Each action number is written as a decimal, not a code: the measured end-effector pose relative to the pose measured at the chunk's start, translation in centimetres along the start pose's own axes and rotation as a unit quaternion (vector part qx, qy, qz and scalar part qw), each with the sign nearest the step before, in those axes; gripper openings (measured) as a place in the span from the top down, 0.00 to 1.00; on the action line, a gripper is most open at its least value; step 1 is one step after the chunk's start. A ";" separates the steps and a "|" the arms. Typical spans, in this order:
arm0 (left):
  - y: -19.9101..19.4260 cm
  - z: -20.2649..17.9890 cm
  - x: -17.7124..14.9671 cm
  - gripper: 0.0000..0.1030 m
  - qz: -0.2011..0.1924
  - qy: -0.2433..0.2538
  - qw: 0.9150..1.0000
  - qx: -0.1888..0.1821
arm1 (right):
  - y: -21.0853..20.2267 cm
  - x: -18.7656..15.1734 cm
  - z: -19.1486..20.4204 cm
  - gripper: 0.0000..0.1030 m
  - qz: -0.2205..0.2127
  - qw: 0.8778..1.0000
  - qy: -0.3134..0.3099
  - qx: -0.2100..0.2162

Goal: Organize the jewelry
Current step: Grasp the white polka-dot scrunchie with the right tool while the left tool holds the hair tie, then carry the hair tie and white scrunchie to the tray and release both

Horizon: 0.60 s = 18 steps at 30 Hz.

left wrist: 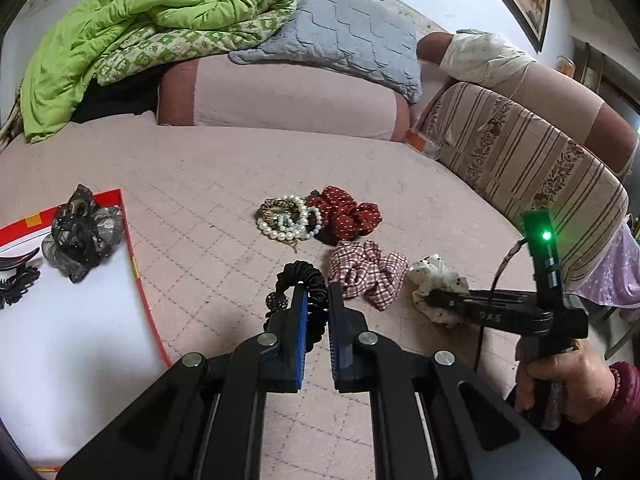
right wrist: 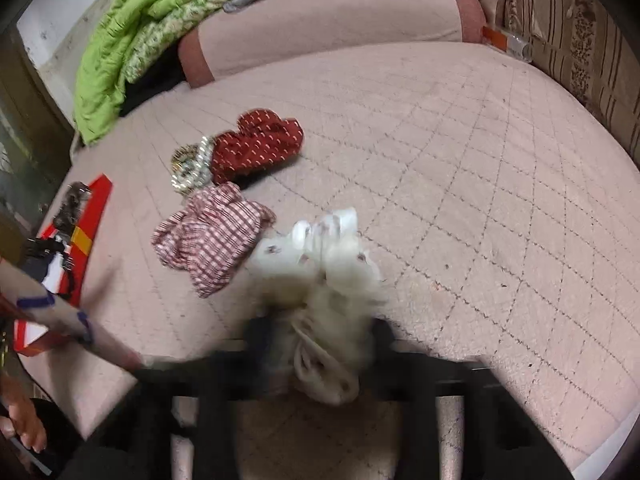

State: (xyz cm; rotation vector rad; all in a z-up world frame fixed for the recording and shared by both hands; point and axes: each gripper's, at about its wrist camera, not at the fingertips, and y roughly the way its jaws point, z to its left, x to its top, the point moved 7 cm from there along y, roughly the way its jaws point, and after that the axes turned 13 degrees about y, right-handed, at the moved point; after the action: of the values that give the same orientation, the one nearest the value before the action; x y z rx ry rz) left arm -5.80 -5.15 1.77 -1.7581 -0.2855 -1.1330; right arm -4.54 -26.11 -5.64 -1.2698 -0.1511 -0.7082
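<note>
On the pink quilted bed point(left wrist: 224, 184) lie a pearl bracelet pile point(left wrist: 289, 218), a red dotted scrunchie point(left wrist: 346, 216) and a red checked scrunchie point(left wrist: 366, 272). My left gripper point(left wrist: 318, 292) is shut on a black scrunchie point(left wrist: 304, 280) with a small dark ornament. My right gripper point(left wrist: 430, 300) is shut on a white dotted scrunchie point(left wrist: 434, 276); it fills the blurred right wrist view point(right wrist: 328, 304), next to the checked scrunchie point(right wrist: 212, 236) and the red one point(right wrist: 256, 144). A red-edged white tray point(left wrist: 72, 320) at left holds a grey-black fabric hair bow point(left wrist: 82, 236) and a black claw clip point(left wrist: 16, 276).
A green blanket point(left wrist: 120, 32), a grey pillow point(left wrist: 340, 36) and a pink bolster point(left wrist: 280, 96) lie at the back of the bed. A striped headboard cushion point(left wrist: 532, 168) rises on the right. The tray also shows at left in the right wrist view point(right wrist: 86, 232).
</note>
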 end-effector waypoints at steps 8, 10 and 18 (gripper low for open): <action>-0.1 0.1 0.3 0.91 -0.012 0.001 1.000 0.013 | -4.3 1.8 2.1 0.81 -0.089 0.993 -0.013 0.073; -0.3 0.3 0.3 0.91 -0.018 -0.003 1.000 0.014 | -5.2 2.0 2.7 0.81 -0.107 0.991 -0.024 0.080; -1.1 1.7 0.2 0.91 -0.025 -0.029 0.999 0.023 | -4.7 1.9 4.9 0.81 -0.093 0.989 -0.024 0.115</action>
State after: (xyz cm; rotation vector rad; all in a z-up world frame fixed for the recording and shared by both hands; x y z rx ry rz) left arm -5.42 -3.32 2.48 -1.7543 -0.3888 -1.1041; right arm -4.39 -22.98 0.64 -1.0611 -0.3841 -0.7956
